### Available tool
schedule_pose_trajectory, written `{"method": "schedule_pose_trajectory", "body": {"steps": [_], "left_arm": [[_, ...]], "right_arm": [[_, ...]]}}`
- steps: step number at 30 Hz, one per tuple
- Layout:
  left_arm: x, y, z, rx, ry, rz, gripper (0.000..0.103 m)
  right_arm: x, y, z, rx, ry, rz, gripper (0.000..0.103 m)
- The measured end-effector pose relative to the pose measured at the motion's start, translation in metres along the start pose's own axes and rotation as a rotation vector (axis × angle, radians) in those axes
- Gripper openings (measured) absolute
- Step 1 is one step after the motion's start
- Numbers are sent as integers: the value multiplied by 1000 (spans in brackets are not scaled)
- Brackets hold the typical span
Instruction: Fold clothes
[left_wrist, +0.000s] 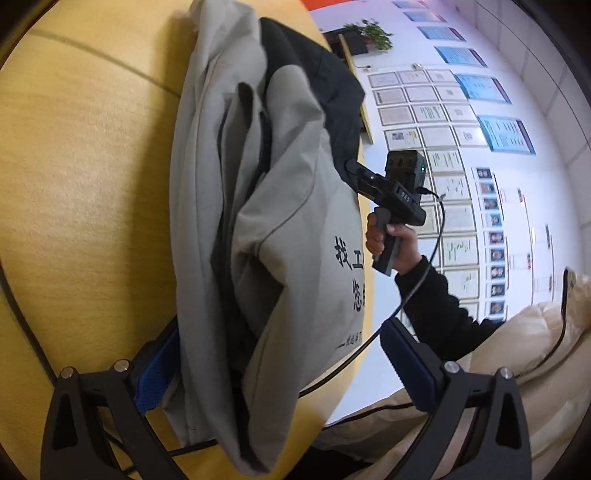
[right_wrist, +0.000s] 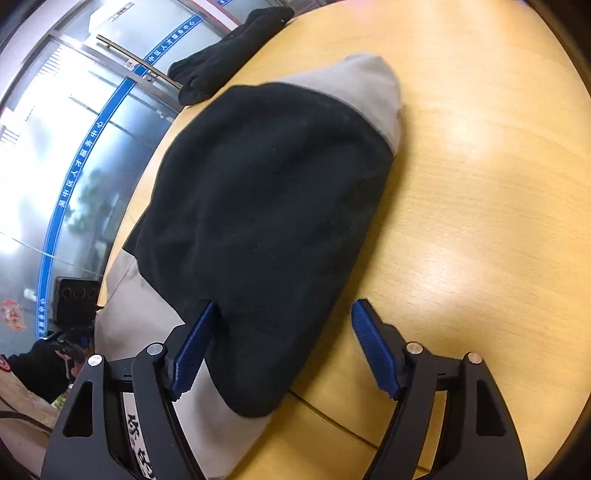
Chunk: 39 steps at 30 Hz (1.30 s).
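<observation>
A grey garment with a black fleece lining (left_wrist: 280, 206) lies bunched on the round wooden table (left_wrist: 81, 177). It has black printed characters near the table's edge. My left gripper (left_wrist: 280, 354) is open, its blue pads on either side of the garment's near end. My right gripper (right_wrist: 284, 347) is open over the black lining (right_wrist: 266, 206), one pad touching the cloth and one over bare table. In the left wrist view the right gripper (left_wrist: 354, 168) touches the garment's far edge.
A second black garment (right_wrist: 229, 59) lies at the table's far edge (right_wrist: 480, 184). A black cable (left_wrist: 406, 302) hangs from the right gripper past the table edge. The person's beige jacket (left_wrist: 517, 354) is close on the right. A wall with framed papers stands behind.
</observation>
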<state>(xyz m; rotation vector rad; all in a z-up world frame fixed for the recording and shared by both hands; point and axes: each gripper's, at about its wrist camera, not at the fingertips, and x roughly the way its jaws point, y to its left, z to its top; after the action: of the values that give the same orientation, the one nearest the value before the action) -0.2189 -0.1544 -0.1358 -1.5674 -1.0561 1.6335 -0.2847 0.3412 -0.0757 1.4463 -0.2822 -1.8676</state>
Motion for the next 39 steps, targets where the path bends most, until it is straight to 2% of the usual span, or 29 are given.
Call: {"method": "schedule_pose_trajectory", "body": {"steps": [3, 6, 8, 11, 12, 13, 14, 16, 18, 22, 27, 31, 35, 39], "left_arm": [[-8, 9, -1, -91, 14, 3, 103], [-1, 5, -2, -134, 7, 20, 103], [8, 4, -3, -164, 12, 0, 103], [25, -4, -3, -181, 27, -14, 100], [32, -4, -5, -189, 41, -3, 78], [38, -2, -7, -202, 57, 12, 51], [45, 3, -11, -232, 63, 14, 31], [50, 2, -18, -241, 45, -9, 27], [50, -9, -22, -218, 23, -31, 22], [35, -35, -26, -184, -43, -92, 19], [-20, -72, -19, -113, -134, -102, 19], [-97, -98, 4, -50, -230, -58, 19], [-167, -111, 42, 28, -295, 41, 19], [-223, -90, 97, 54, -338, 126, 19]], "right_arm": [[7, 4, 5, -7, -4, 18, 76], [7, 8, 6, -16, -15, 15, 75], [6, 8, 5, -12, -19, 14, 68], [9, 10, 6, 4, -18, -15, 52], [10, 14, 5, -5, -24, -41, 44], [11, 18, 4, -15, -32, -69, 39], [7, 25, 2, -40, -54, -104, 36], [-1, 40, -2, -78, -99, -150, 29], [-10, 56, -4, -111, -144, -192, 26], [-29, 94, -4, -210, -188, -281, 21], [-53, 139, 15, -271, -246, -292, 19], [-57, 184, 55, -288, -314, -231, 19], [-20, 235, 115, -310, -377, -138, 19], [38, 268, 187, -312, -418, -45, 20]]}}
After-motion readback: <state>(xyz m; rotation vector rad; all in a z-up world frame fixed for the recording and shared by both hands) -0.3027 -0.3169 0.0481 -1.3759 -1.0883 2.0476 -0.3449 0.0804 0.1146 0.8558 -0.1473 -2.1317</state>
